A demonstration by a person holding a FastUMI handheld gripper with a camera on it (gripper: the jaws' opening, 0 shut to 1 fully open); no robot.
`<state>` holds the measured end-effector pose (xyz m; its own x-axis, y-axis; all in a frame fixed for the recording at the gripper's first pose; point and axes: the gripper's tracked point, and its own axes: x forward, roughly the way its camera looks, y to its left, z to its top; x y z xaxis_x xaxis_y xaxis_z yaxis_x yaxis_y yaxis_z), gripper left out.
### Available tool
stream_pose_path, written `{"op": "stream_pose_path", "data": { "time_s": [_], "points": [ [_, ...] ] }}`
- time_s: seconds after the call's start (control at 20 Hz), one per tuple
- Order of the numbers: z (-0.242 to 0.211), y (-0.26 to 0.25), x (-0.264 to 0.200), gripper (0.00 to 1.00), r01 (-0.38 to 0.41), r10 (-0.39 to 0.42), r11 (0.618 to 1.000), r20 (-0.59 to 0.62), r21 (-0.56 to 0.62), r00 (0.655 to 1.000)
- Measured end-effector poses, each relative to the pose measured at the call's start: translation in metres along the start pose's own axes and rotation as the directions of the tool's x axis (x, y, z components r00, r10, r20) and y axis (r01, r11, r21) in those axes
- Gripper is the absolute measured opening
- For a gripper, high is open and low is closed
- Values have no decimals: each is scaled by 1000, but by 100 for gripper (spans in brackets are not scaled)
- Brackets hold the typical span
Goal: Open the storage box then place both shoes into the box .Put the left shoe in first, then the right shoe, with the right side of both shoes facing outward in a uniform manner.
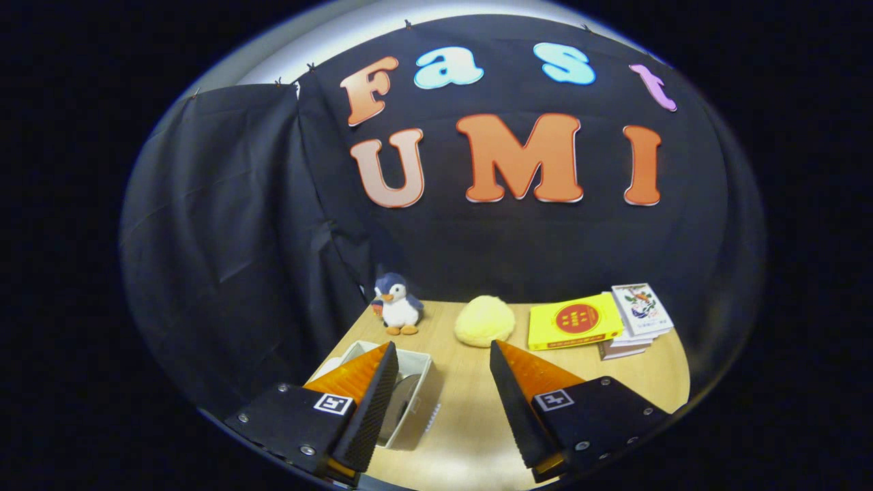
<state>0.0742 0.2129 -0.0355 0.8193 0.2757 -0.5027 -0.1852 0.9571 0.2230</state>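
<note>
My gripper (443,349) is open, its two fingers spread wide above the wooden table (470,416), with nothing between them. A white storage box (417,399) sits on the table under and just behind the left finger (372,395), which hides much of it. Inside the box a grey rounded shape shows, too hidden to identify.
Beyond the fingers, near the black cloth wall, stand a plush penguin (397,305), a round yellow fluffy object (485,320) and a stack of books (600,322) topped by a yellow one. The table's right edge lies just past the books.
</note>
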Motion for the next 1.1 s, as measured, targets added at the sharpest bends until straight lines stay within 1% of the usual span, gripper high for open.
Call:
{"op": "stream_pose_path", "data": {
  "time_s": [0.15, 0.25, 0.4, 0.55, 0.75, 0.85, 0.95, 1.1],
  "points": [
    [33, -32, -28, 85, 37, -33, 999, 115, -34, 993],
    [52, -51, -47, 86, 65, -53, 996, 199, -57, 979],
    [77, -74, -77, 88, 104, -72, 991, 309, -90, 948],
    [91, -97, -102, 90, 153, -100, 983, 396, -106, 913],
    [102, -127, -134, 93, 177, -125, 982, 474, -68, 872],
    [106, -142, -140, 95, 194, -141, 980, 508, -53, 850],
    [107, -152, -143, 97, 201, -147, 978, 528, -46, 836],
    [107, -159, -152, 97, 198, -142, 979, 556, -42, 819]
  ]
}}
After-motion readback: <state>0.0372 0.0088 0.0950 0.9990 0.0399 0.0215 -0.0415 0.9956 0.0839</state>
